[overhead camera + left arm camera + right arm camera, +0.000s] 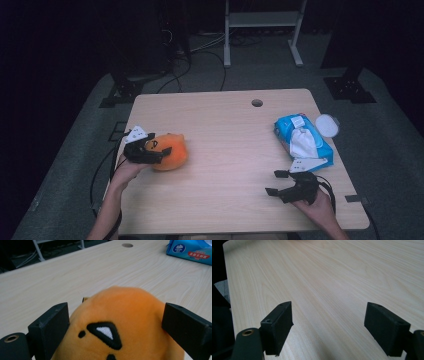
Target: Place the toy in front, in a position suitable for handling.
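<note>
An orange plush toy (172,151) with a black-and-white stitched face lies at the left of the light wood table (225,165). My left gripper (159,145) is open, its two black jaws standing wide on either side of the toy (120,315). In the left gripper view the jaws flank the plush closely. My right gripper (273,182) rests low at the front right of the table, open, with bare wood between its jaws (328,312).
A blue pack of wet wipes (302,140) with a white sheet pulled out lies at the right, and a round white lid (327,125) sits beside it at the table's edge. A cable hole (257,103) is near the far edge. Dark floor, cables and stands surround the table.
</note>
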The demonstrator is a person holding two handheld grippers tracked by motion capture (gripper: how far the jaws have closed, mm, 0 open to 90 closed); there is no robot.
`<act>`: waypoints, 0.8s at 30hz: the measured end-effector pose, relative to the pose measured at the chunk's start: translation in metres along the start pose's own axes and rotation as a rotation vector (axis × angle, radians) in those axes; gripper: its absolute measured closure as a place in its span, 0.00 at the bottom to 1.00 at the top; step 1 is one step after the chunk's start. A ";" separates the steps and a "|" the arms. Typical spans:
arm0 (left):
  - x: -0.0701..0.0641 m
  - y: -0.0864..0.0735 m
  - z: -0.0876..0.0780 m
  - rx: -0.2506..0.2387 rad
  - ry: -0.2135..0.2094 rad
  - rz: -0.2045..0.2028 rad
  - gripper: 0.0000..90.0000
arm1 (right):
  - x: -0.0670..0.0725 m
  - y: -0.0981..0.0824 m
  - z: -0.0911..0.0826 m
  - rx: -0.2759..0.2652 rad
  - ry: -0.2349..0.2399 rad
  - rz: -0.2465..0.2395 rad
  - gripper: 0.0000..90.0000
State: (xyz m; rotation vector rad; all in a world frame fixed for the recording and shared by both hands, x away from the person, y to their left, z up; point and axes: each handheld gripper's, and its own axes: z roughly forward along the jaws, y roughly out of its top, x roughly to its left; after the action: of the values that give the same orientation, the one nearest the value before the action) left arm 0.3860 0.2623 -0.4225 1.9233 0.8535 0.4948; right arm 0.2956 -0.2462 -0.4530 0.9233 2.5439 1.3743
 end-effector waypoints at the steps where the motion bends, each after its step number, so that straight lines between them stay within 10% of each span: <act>1: 0.001 -0.002 0.001 -0.003 -0.005 -0.012 0.08 | 0.000 0.000 0.000 0.000 0.002 -0.001 0.24; 14: 0.003 -0.015 0.003 0.013 0.008 -0.059 0.23 | 0.002 0.000 0.004 0.022 0.004 -0.016 0.24; 24: -0.006 -0.009 0.002 0.053 0.006 0.019 0.36 | 0.003 0.000 0.003 0.022 0.005 -0.021 0.24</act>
State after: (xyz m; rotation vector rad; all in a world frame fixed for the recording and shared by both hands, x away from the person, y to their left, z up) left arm 0.3798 0.2597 -0.4312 1.9809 0.8606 0.4945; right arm 0.2944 -0.2420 -0.4538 0.8946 2.5698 1.3480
